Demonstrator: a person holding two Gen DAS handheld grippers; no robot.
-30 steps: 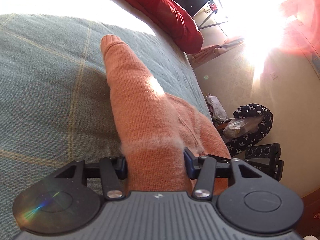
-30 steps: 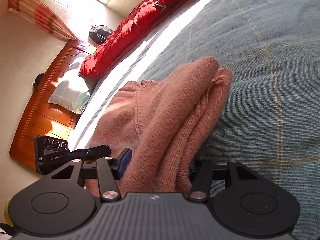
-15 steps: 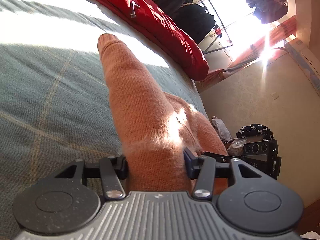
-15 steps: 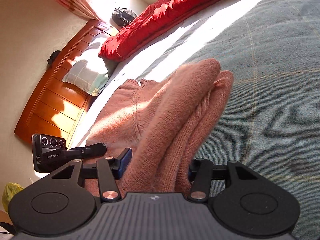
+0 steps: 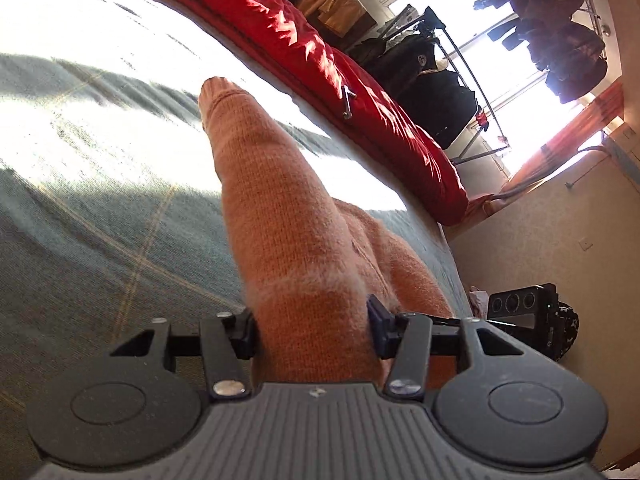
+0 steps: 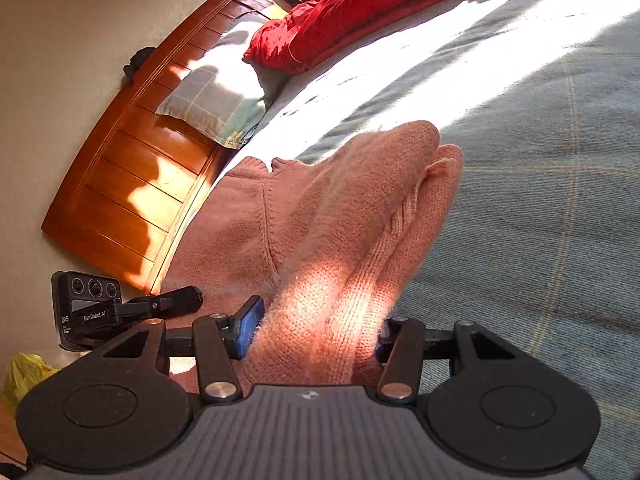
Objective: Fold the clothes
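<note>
A fuzzy salmon-pink knitted sweater (image 5: pixel 288 232) lies partly on the grey-green checked bedspread (image 5: pixel 100 248). My left gripper (image 5: pixel 312 324) is shut on a thick bunched fold of it, and a sleeve stretches away from the jaws toward the sunlit patch. In the right wrist view the same sweater (image 6: pixel 328 216) shows its collar and folded layers, with my right gripper (image 6: pixel 316 332) shut on another bunch of the knit. The other gripper (image 6: pixel 120 308) appears at the left edge there, beside the sweater's body. The fabric between both jaws hides the pads.
A red quilt (image 5: pixel 360 92) runs along the far side of the bed. A wooden headboard (image 6: pixel 132 168) and a checked pillow (image 6: pixel 212 100) stand at the bed's head. A clothes rack with dark garments (image 5: pixel 560 40) is by the bright window. A yellow bag (image 6: pixel 20 376) lies on the floor.
Both grippers have swept sideways across the bed with the sweater still held. The views turned: the window and rack came into the left view, the headboard and pillow grew nearer in the right.
</note>
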